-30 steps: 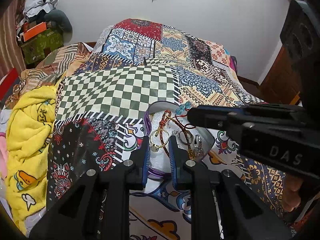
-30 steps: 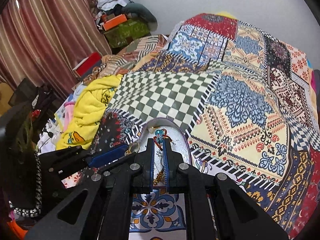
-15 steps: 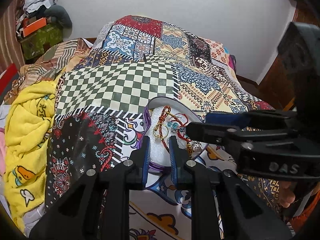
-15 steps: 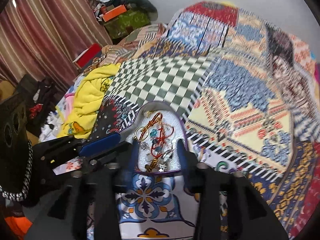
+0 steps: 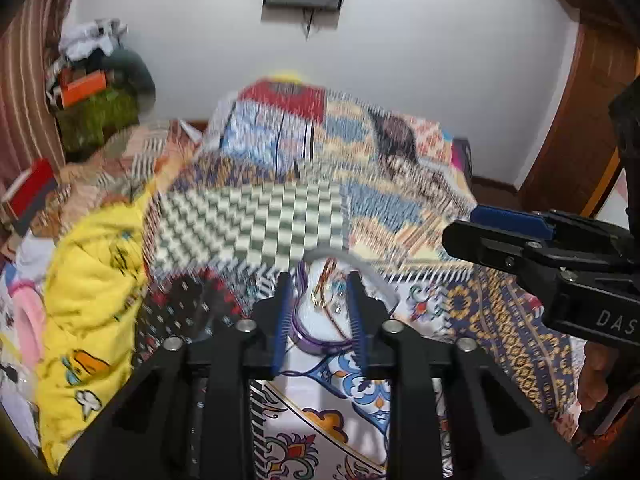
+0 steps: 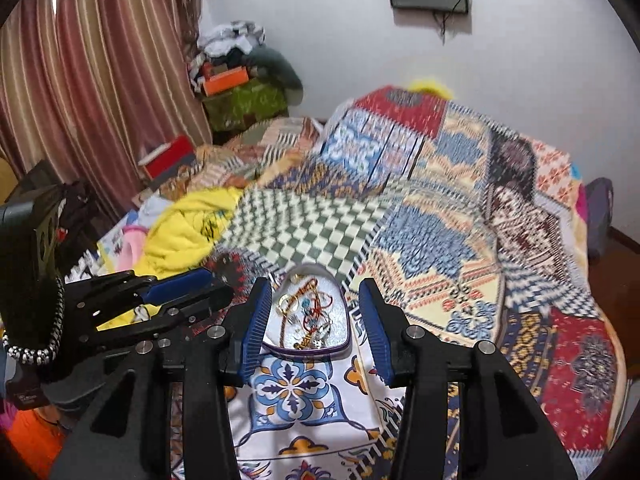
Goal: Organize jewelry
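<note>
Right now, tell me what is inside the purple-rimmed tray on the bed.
The tray holds a tangle of jewelry: red cords, gold rings, a blue bead, small silver pieces. Whatever lies under the tangle is hidden.

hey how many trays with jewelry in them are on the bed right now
1. A single purple-rimmed tray sits on the patchwork bedspread just ahead of both grippers, holding tangled jewelry. Others could be hidden off-frame.

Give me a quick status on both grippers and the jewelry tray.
Left gripper open, empty. Right gripper open, empty. Jewelry tangled in tray on bedspread. Nothing blocking.
</note>
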Demonstrator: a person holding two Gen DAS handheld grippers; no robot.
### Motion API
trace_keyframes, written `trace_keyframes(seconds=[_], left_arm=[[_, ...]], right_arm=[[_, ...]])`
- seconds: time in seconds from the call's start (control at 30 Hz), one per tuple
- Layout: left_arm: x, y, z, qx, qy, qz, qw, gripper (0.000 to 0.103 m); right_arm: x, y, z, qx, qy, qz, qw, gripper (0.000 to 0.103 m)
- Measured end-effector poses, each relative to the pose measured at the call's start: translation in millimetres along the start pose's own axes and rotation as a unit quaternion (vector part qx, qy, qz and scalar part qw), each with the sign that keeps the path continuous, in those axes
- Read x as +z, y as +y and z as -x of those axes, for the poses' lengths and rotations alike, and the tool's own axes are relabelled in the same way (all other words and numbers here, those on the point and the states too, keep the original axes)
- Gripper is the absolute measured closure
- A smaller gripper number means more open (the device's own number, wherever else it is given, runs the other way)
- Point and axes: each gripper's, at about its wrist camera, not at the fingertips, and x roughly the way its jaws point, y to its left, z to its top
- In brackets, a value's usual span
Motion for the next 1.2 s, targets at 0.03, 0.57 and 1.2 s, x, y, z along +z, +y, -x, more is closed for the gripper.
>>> trace_keyframes(seconds=[0.03,0.57,1.2], left_arm=[[2,-2,9,0.000,-0.011,-0.002,0.9999,0.072],[11,-49,216,0.002,-0.241,-0.063,0.9684,0.043],[-31,-57,279,0.043,-0.285,-0.029,0.9570,0.003]], right_arm=[[1,2,8,-0.002,-0.010,0.000,1.000,0.061],[-9,65,180,-0.060,-0.227,0.009,0.972,0.054],[-37,91,219,-0.140,-0.294,-0.004,0.946,0.000]])
